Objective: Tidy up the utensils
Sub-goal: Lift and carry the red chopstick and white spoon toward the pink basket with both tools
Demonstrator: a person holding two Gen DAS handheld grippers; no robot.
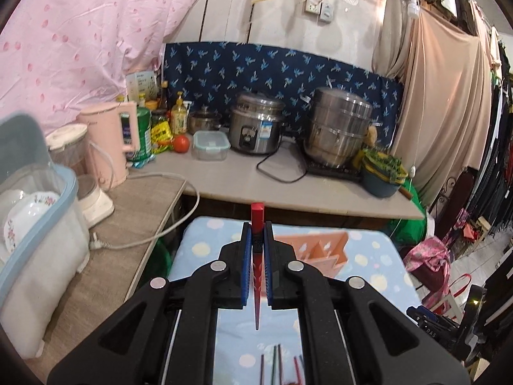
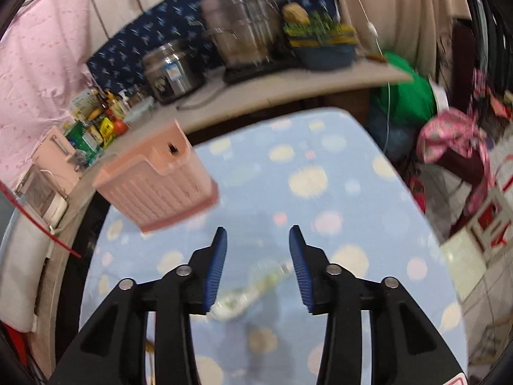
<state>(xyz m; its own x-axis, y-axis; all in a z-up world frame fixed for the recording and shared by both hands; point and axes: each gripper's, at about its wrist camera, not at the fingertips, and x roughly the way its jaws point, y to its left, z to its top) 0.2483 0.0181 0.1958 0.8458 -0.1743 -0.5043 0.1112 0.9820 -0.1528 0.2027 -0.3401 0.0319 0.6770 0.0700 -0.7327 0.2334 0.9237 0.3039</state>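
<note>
My left gripper [image 1: 257,224] is shut on a red chopstick [image 1: 257,218], held above the blue dotted table [image 1: 205,243]; its thick end pokes past the fingertips. The pink utensil holder [image 1: 323,250] stands just beyond, right of the gripper. Several more chopsticks [image 1: 275,364] lie below on the cloth. In the right wrist view my right gripper [image 2: 258,234] is open and empty above a white ceramic spoon [image 2: 247,292] lying on the cloth. The pink holder [image 2: 157,176] is to its upper left. The red chopstick [image 2: 38,221] shows at the left edge.
A grey counter [image 1: 243,176] behind the table holds a rice cooker [image 1: 256,128], a steel steamer pot [image 1: 336,131], a pink kettle [image 1: 112,147] and bottles. A dish bin [image 1: 35,218] stands left. Clothes and bags [image 2: 455,147] crowd the right side.
</note>
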